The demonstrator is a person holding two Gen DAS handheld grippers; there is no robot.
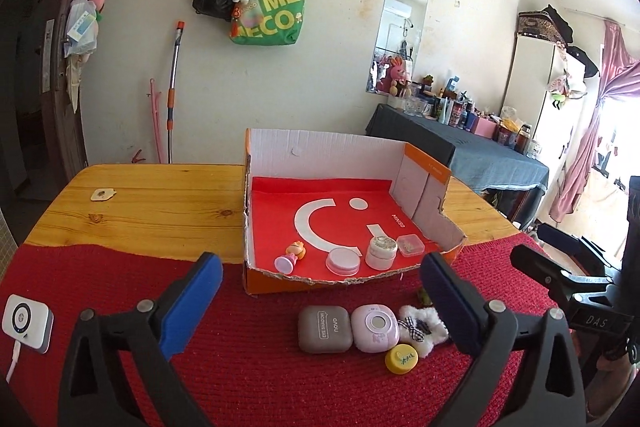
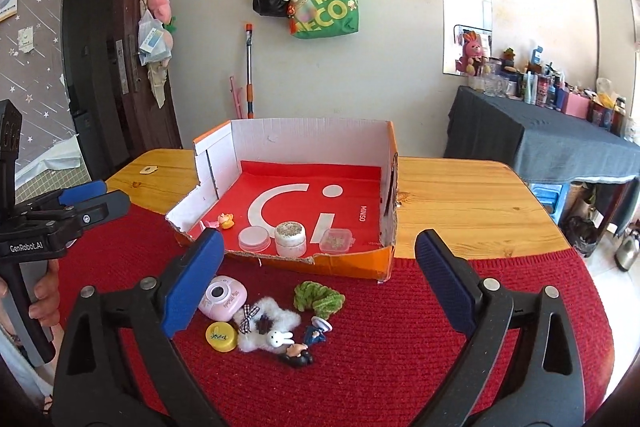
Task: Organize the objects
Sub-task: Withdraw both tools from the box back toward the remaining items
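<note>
I hold both the left gripper [image 1: 322, 297] and the right gripper [image 2: 320, 275] wide open, gripping nothing, above the red mat [image 2: 380, 347]. The box [image 2: 348, 261] sits just beyond, with jars at its near edge. The pink case [image 2: 222, 297] and yellow cap [image 2: 221, 336] lie on the mat, near the box.

Your right claw [image 2: 320, 267] is wide open, empty, above the red mat [image 2: 380, 347]. Ahead of it: cardboard box [image 2: 348, 263] with white jar [image 2: 291, 239] and clear case [image 2: 337, 239]. Pink camera [image 2: 224, 297], yellow cap [image 2: 221, 336], green scrunchie [image 2: 318, 297] lie on the mat.
</note>
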